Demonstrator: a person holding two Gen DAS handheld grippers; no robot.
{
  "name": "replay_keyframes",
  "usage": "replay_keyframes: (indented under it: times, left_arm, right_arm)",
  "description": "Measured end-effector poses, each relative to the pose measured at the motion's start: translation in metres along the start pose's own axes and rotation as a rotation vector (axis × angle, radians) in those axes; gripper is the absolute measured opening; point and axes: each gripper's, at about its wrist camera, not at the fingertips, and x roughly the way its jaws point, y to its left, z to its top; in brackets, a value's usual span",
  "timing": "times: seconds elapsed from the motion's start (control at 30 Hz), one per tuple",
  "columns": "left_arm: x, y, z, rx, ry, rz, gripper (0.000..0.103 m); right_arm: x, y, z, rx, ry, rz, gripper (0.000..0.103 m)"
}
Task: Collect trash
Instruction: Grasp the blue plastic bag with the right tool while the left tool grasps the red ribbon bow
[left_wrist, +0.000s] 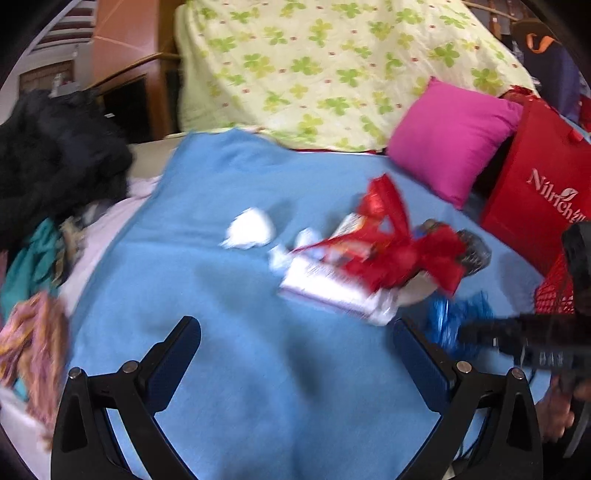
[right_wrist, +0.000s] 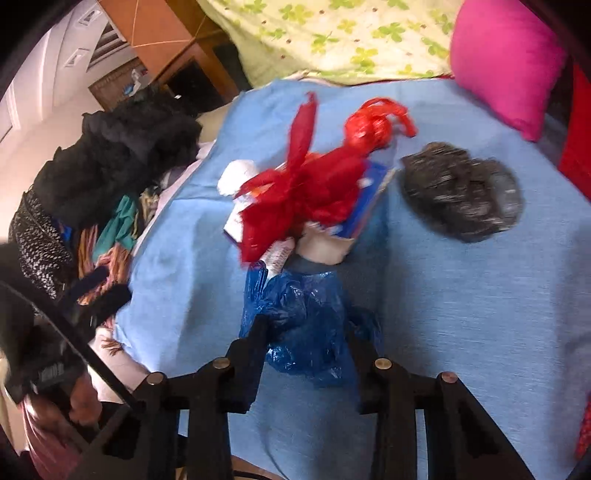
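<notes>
The right gripper (right_wrist: 304, 332) is closed on a blue bag (right_wrist: 306, 325) just short of the red bag (right_wrist: 306, 192), while the left gripper (left_wrist: 295, 354) hangs wide open, holding nothing, over the blue sheet (left_wrist: 229, 369).

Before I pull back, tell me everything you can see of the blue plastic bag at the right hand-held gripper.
The blue plastic bag is thin, glossy, translucent film, crumpled into a loose wad. It lies on the light blue blanket, just in front of the red plastic bag pile. The right hand-held gripper has a finger on each side, apparently closed on it. The left wrist view shows it blurred.
</notes>
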Motion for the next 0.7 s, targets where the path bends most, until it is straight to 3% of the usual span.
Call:
replay_keyframes:
  times: [0.23,0.4,0.53,0.57,0.7]
  left_arm:
    - [0.053,-0.046,0.030,0.100,0.004,-0.154,0.095]
    - [0.089,-0.066,0.037,0.119,0.081,-0.201,0.065]
    - [0.105,-0.067,0.039,0.089,0.118,-0.236,0.047]
    - [0.106,-0.067,0.039,0.080,0.128,-0.253,0.034]
    - [0.108,-0.071,0.036,0.067,0.134,-0.284,0.025]
  right_arm:
    - [-0.040,-0.033,0.001,0.082,-0.103,-0.052,0.038]
    - [-0.062,-0.055,0.003,0.151,-0.167,-0.089,0.038]
    - [-0.065,-0.060,0.005,0.180,-0.183,-0.098,0.038]
    - [-0.064,-0.059,0.004,0.182,-0.186,-0.100,0.038]
    - [-0.070,-0.055,0.004,0.173,-0.210,-0.109,0.038]
